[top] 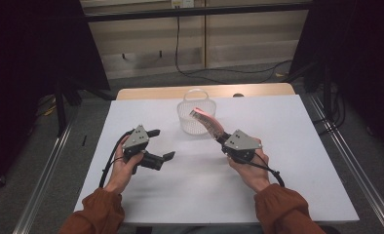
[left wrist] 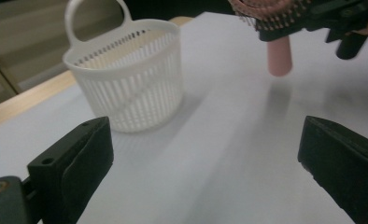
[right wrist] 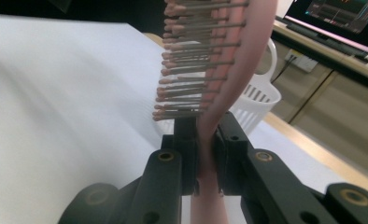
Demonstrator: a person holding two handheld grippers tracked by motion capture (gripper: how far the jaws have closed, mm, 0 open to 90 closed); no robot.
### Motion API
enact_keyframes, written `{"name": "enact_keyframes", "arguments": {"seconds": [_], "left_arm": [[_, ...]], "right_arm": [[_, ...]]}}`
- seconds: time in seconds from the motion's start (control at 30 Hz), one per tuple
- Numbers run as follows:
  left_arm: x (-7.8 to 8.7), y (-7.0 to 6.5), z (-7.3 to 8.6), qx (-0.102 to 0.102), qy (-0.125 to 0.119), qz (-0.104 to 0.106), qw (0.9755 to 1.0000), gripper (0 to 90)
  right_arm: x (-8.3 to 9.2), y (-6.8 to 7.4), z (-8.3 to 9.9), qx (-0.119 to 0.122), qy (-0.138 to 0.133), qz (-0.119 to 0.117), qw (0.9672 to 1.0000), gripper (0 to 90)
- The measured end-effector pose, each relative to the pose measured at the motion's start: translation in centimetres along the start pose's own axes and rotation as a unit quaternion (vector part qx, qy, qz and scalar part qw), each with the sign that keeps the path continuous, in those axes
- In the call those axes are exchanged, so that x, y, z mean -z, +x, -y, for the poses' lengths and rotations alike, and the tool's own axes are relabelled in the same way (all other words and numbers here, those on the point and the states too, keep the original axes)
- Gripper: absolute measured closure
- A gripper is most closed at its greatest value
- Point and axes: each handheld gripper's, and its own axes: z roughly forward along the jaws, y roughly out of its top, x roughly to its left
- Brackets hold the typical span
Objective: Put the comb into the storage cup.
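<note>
A pink hairbrush (top: 208, 123) with dark bristles is held up off the white table (top: 278, 146), its head over the near rim of a white slatted basket (top: 196, 116). My right gripper (top: 223, 139) is shut on the brush's neck; in the right gripper view both jaws pinch the pink handle (right wrist: 209, 154) below the bristles (right wrist: 191, 70). My left gripper (top: 162, 144) rests low at the table's left with its jaws wide apart and nothing between them. In the left gripper view the basket (left wrist: 130, 79) stands ahead to the left, and the brush handle's end (left wrist: 279, 57) hangs at the upper right.
The basket has a loop handle (top: 196, 92) at its back. A wooden table edge (top: 151, 92) runs behind the white surface. Black frame legs and cables stand on the floor around. A monitor (right wrist: 341, 21) sits off to the side in the right gripper view.
</note>
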Motion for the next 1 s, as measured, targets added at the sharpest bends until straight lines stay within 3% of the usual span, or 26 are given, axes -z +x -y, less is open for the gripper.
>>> {"name": "enact_keyframes", "arguments": {"seconds": [0.07, 0.27, 0.43, 0.63, 0.7, 0.77, 0.8, 0.87, 1.0], "left_arm": [[0.07, 0.23, 0.28, 0.007, -0.006, -0.013, 0.9999, 3.6], [-0.02, 0.57, 0.54, 0.026, -0.018, -0.003, 0.9995, 3.6], [0.07, 0.7, 0.49, 0.028, -0.023, -0.012, 0.9992, 3.6], [0.22, 0.61, 0.27, 0.035, -0.026, -0.012, 0.999, 3.7], [0.16, 0.47, 0.21, 0.043, -0.025, -0.004, 0.9988, 3.7], [0.12, 0.41, 0.18, 0.042, -0.025, -0.002, 0.9988, 3.7], [0.14, 0.33, 0.14, 0.043, -0.027, 0.003, 0.9987, 3.8], [0.2, 0.01, -0.06, 0.033, -0.032, 0.006, 0.9989, 3.8], [0.31, -0.14, -0.23, 0.034, -0.042, 0.021, 0.9983, 3.7]], "right_arm": [[0.04, -0.01, -0.11, -0.013, -0.007, -0.006, 0.9999, 81.5], [0.05, -0.17, 0.03, -0.037, -0.017, -0.018, 0.999, 81.5], [0.06, -0.22, 0.14, -0.058, -0.029, -0.032, 0.9974, 81.5], [0.04, -0.33, 0.06, -0.079, -0.05, -0.063, 0.9936, 81.5], [-0.02, -0.33, 0.07, -0.091, -0.061, -0.086, 0.9903, 81.5], [-0.04, -0.34, 0.06, -0.092, -0.063, -0.091, 0.9896, 81.5], [-0.02, -0.48, 0.03, -0.098, -0.07, -0.107, 0.987, 81.5], [0.02, -0.58, -0.03, -0.104, -0.078, -0.112, 0.9853, 81.5], [0.05, -0.73, -0.05, -0.113, -0.08, -0.121, 0.983, 81.5]]}}
